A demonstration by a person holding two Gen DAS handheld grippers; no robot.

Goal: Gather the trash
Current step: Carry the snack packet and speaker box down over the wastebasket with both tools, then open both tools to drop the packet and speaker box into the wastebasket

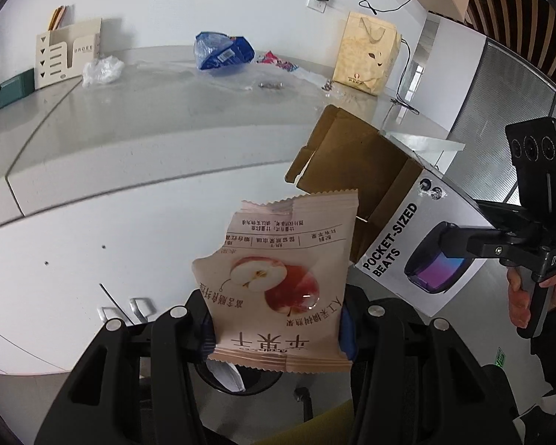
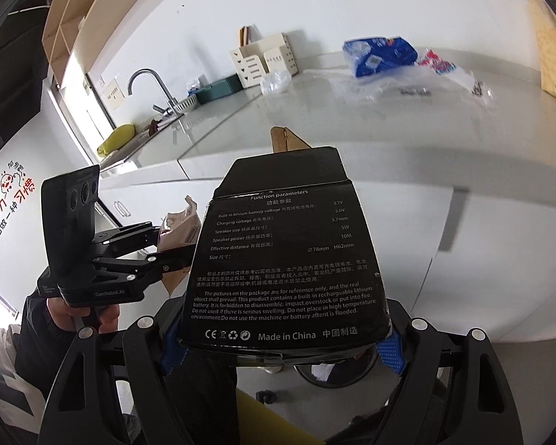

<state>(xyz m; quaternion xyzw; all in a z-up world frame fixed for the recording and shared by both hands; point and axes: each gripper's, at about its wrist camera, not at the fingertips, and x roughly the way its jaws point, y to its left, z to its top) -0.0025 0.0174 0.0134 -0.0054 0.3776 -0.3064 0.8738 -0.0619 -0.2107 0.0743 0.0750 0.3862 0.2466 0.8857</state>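
Left tool [image 1: 278,319]: I have it closed on the apple snack wrapper [image 1: 278,282]; the pads press the wrapper's lower end from both sides, and its torn top stands clear of the tips.
Right tool [image 2: 283,341]: I have it spread wide and clamped on the speaker box [image 2: 289,259], blue pads [image 2: 391,348] on the box's two sides; the open flap end points away from me.
Wrapper relative to speaker box: just beside it, on the box's left as the left wrist view shows; I cannot tell whether they touch.
Bin [image 1: 237,378]: a round dark rim shows below the wrapper, with something white inside; I judge it to be the trash bin, well below the speaker box.
Desk [image 1: 166,118]: beyond the speaker box and higher in both views.
Left on desk, far side from the speaker box: blue plastic bag [image 1: 222,50], crumpled clear plastic [image 1: 102,70], pink wrapper [image 1: 274,60], clear film [image 2: 370,85] and small scraps nearby.
Paper gift bag [image 1: 367,55]: at the desk's back; whether it is trash I cannot tell.
Done, as I judge: two pieces lifted off the desk and held over the bin area.
Left to do: release both, then fetch the desk litter.
Progress: early to middle.
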